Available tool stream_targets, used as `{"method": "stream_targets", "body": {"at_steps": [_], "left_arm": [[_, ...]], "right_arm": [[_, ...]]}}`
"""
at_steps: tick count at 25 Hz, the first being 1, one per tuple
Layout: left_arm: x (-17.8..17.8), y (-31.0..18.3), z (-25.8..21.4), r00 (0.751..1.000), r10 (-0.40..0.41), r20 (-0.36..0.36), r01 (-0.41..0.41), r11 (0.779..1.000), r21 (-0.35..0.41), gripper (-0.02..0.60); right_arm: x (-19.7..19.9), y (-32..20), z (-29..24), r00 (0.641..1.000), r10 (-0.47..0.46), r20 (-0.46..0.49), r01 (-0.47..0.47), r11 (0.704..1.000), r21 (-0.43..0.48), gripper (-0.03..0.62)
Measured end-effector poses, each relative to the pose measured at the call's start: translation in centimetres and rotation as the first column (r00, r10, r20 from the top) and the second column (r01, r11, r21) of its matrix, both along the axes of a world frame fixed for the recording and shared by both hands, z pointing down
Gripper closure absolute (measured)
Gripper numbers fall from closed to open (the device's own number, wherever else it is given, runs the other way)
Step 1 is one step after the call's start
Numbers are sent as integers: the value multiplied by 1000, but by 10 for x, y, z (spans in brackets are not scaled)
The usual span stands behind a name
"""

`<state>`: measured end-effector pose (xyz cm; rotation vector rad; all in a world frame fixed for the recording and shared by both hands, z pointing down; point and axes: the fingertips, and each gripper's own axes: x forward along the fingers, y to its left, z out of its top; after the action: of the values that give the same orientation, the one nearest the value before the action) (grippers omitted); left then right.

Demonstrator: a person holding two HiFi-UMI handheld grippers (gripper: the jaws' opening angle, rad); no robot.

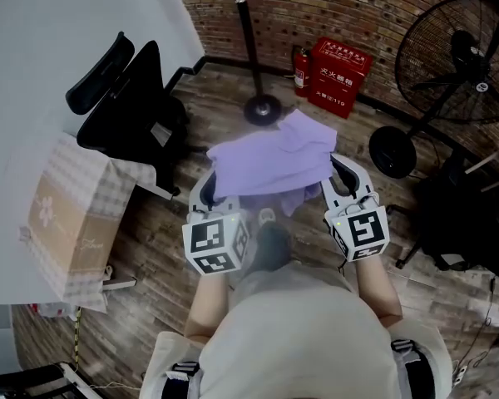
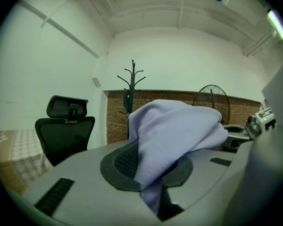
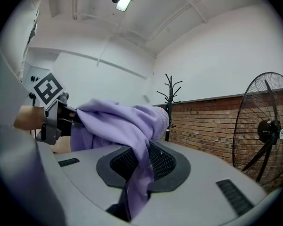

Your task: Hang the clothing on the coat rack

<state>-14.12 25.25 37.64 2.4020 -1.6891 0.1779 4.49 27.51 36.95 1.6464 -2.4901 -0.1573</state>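
Observation:
A lilac garment (image 1: 274,156) hangs spread between my two grippers in the head view. My left gripper (image 1: 206,191) is shut on its left edge, and the cloth (image 2: 174,135) bulges out from between the jaws. My right gripper (image 1: 347,181) is shut on the right edge, where the fabric (image 3: 132,135) drapes over the jaw pads. The black coat rack (image 1: 251,48) stands ahead by the brick wall, its round base (image 1: 263,109) on the floor just beyond the garment. Its hooked top (image 2: 132,81) shows in the left gripper view, and the same top (image 3: 170,89) in the right gripper view.
A black office chair (image 1: 133,106) stands at the left beside a table with a checked cloth (image 1: 75,214). A red fire-extinguisher box (image 1: 339,75) sits by the wall. A large floor fan (image 1: 457,65) stands at the right. Wooden floor lies between me and the rack.

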Motion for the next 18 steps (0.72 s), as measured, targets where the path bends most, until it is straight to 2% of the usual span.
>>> {"method": "stream_targets", "body": {"at_steps": [7, 18], "left_arm": [[7, -69, 5, 999, 34, 0, -34, 999, -5, 538], [11, -196, -13, 997, 74, 32, -75, 997, 21, 538]], "right_arm": [[6, -67, -4, 1000, 15, -27, -15, 1000, 10, 546], [10, -190, -16, 998, 49, -36, -49, 999, 16, 546]]}}
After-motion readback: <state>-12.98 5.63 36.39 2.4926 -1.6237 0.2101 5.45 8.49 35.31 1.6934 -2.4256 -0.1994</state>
